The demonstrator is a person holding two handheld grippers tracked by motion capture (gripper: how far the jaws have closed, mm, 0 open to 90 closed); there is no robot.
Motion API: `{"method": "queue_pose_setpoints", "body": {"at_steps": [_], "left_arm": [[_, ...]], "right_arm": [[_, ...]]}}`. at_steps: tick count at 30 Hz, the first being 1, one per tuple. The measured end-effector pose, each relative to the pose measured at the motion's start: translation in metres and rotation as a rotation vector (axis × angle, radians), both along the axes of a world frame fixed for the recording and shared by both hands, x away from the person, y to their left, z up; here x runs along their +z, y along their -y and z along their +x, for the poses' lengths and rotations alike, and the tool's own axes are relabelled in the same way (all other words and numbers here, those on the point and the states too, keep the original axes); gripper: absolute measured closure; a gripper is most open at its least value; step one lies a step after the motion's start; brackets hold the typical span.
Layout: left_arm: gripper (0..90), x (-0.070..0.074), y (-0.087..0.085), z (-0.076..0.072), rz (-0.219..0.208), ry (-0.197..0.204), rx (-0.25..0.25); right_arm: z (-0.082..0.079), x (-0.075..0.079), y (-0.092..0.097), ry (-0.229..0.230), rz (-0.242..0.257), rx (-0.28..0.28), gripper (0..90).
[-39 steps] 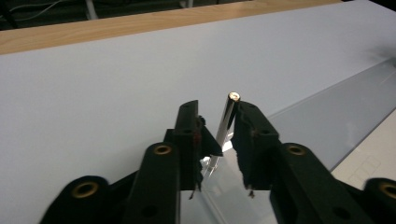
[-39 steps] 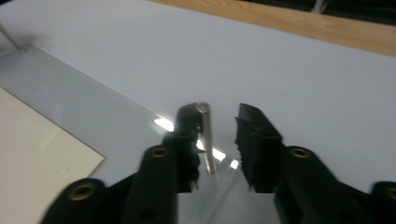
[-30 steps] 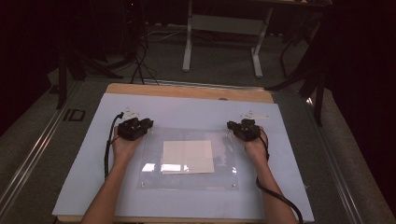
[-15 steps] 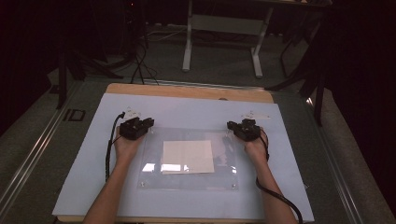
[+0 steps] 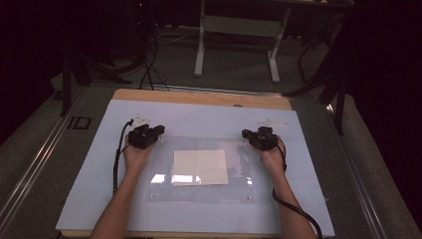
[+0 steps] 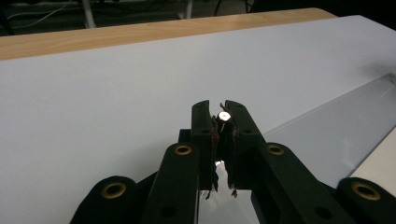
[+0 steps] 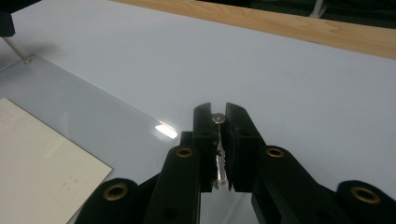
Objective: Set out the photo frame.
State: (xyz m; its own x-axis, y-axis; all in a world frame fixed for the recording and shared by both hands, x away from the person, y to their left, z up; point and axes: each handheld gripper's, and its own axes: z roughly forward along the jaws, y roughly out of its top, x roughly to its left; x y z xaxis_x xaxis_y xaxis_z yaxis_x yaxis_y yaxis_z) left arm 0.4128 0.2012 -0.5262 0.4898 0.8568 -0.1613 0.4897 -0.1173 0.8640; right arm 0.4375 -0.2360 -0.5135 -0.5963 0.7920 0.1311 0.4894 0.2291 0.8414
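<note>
The clear sheet (image 5: 199, 172) is lying on the tabletop (image 5: 199, 117); the gripper views are showing you each pair of jaws clamping one of its corner pins: left gripper (image 6: 219, 116), right gripper (image 7: 218, 117).

Metal desk frame (image 5: 238, 30) stands beyond wooden table (image 5: 199, 97).

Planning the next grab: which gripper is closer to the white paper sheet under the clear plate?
Left, narrowly. The left gripper sits just beyond the paper sheet's far-left corner; the right gripper stands slightly farther off its far-right corner.

Right hand-held gripper (image 7: 218, 122) clamps metal pin (image 7: 218, 118) (clear sheet (image 7: 93, 121) corner).
</note>
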Motion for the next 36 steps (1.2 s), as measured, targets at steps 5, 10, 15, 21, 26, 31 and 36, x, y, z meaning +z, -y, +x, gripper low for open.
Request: {"method": "queue_pose_setpoints", "body": {"at_steps": [5, 10, 15, 21, 26, 31, 36], "left_arm": [[83.4, 0.001, -0.004, 0.005, -0.035, -0.037, -0.018], [83.1, 0.0, -0.006, 0.012, -0.074, -0.076, -0.015], [83.6, 0.002, -0.006, 0.023, -0.096, -0.124, -0.003], [83.8, -0.001, -0.006, 0.031, -0.141, -0.153, 0.017], [84.1, -0.001, -0.005, 0.038, -0.153, -0.178, 0.039], [84.3, -0.002, -0.003, 0.044, -0.159, -0.2, 0.065], [84.2, -0.002, -0.002, 0.046, -0.168, -0.216, 0.084]], "right_arm": [[0.005, 0.005, 0.0, -0.054, -0.011, 0.006, 83.8], [0.011, 0.007, 0.0, -0.096, -0.008, 0.007, 84.1], [0.022, 0.009, -0.001, -0.149, 0.003, -0.01, 84.8], [0.03, 0.012, -0.003, -0.174, -0.014, -0.016, 85.5], [0.035, 0.012, -0.004, -0.192, -0.003, -0.038, 85.5], [0.038, 0.011, -0.006, -0.192, 0.001, -0.06, 84.9], [0.038, 0.011, -0.008, -0.173, -0.029, -0.068, 83.4]]}}
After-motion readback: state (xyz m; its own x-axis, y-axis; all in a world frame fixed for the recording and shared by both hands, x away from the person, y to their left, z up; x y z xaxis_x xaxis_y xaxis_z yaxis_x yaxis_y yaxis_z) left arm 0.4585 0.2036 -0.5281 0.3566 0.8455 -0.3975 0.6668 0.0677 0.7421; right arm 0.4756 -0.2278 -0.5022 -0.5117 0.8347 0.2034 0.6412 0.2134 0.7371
